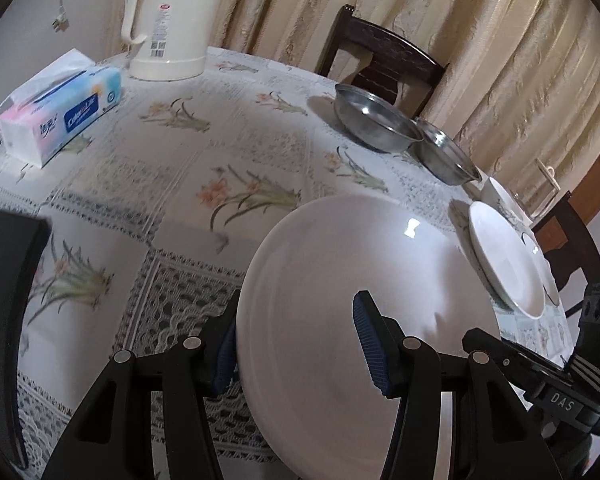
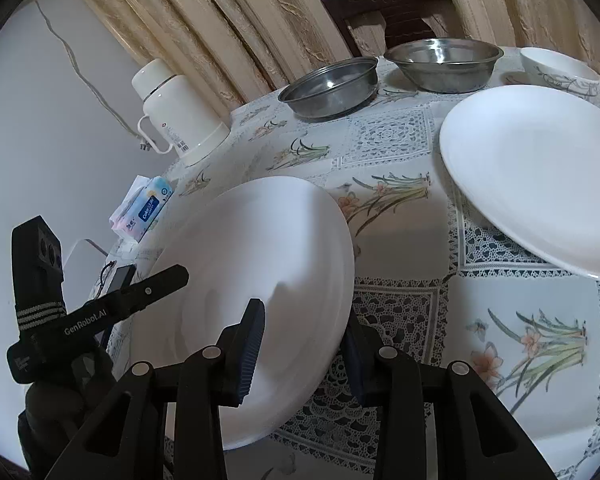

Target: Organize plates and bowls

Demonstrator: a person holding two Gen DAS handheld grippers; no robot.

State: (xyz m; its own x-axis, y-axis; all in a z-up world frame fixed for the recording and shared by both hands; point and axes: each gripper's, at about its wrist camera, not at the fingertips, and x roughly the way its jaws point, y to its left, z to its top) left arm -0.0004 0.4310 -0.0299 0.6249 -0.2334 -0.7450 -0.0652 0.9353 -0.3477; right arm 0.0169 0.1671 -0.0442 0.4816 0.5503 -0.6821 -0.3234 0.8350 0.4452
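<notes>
While both grippers work over the round table (image 1: 148,184), each has its two fingers closed on the rim of the same large white plate (image 1: 364,280), which is held tilted above the floral tablecloth (image 2: 400,208). The left gripper (image 1: 300,344) pinches the plate's near edge, one blue pad on top and the other under the rim. The right gripper (image 2: 304,344) grips the rim the same way, and in its view the left gripper's black body reaches in from the left side. A second white plate (image 2: 540,176) lies flat on the table, off to the right of the held one. Beyond it, near the far edge, stand two steel bowls (image 2: 332,84) side by side, just about touching, with a white patterned bowl (image 2: 556,66) to their right. A cream kettle (image 1: 172,16) and a pack of tissues (image 1: 60,112) sit at the table's far left. Dark wooden chairs (image 1: 380,56) stand against the beige curtain (image 1: 480,32). Something dark shows at the left view's left edge, possibly another chair back.
</notes>
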